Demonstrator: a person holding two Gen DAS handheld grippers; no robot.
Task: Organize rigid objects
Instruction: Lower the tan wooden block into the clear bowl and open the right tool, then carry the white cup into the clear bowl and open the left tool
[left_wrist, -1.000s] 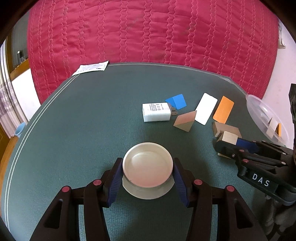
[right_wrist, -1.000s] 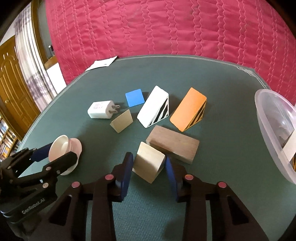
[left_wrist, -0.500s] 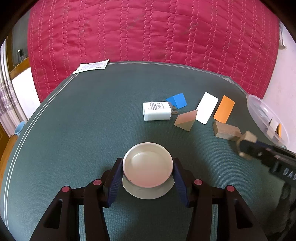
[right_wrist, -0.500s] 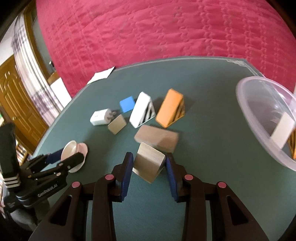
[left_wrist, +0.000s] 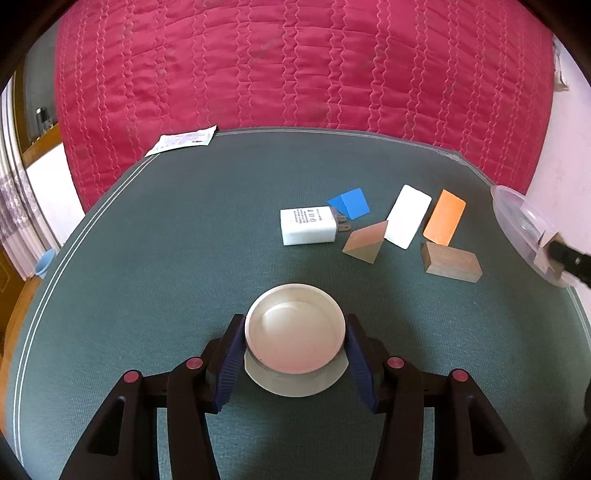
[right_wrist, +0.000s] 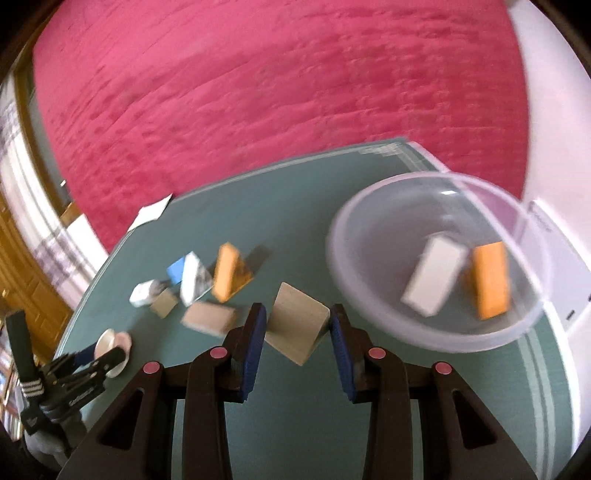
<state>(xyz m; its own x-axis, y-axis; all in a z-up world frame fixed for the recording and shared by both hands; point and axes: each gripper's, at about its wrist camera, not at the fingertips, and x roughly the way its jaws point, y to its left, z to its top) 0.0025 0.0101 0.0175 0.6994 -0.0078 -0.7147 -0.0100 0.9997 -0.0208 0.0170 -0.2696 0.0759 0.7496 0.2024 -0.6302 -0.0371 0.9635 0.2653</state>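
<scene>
Wood, pale, cut as a wedge (right_wrist: 297, 328): clamped between the blue pads (right_wrist: 255, 347) of the right gripper (right_wrist: 298, 341), carried above the green felt table (right_wrist: 295, 229), just short of the bowl (right_wrist: 354, 295). Jaws closed to the wedge's width.

Handling, as judged: bring the wedge over the rim before letting go; release low, since hard wood on thin plastic may bounce or tip the bowl near the table corner.

Bowl: clear plastic, round, thin-walled. Holds a white block (right_wrist: 432, 282) and an orange block (right_wrist: 491, 280).

Left gripper (left_wrist: 295, 350): pads closed on a cream dish (left_wrist: 295, 328), round, glossy, flanged at the base; whether it rests on the felt cannot be told.

Loose on the felt: white charger (left_wrist: 308, 230), smooth, prongs out; blue wedge (left_wrist: 351, 202); tan wedge (left_wrist: 364, 242); white wedge (left_wrist: 408, 216); orange wedge (left_wrist: 444, 217); brown block (left_wrist: 451, 262), matt, square-edged.

Far edge: paper slip (left_wrist: 183, 140). Behind: red quilted cloth (left_wrist: 295, 66), stitched in wavy rows.
</scene>
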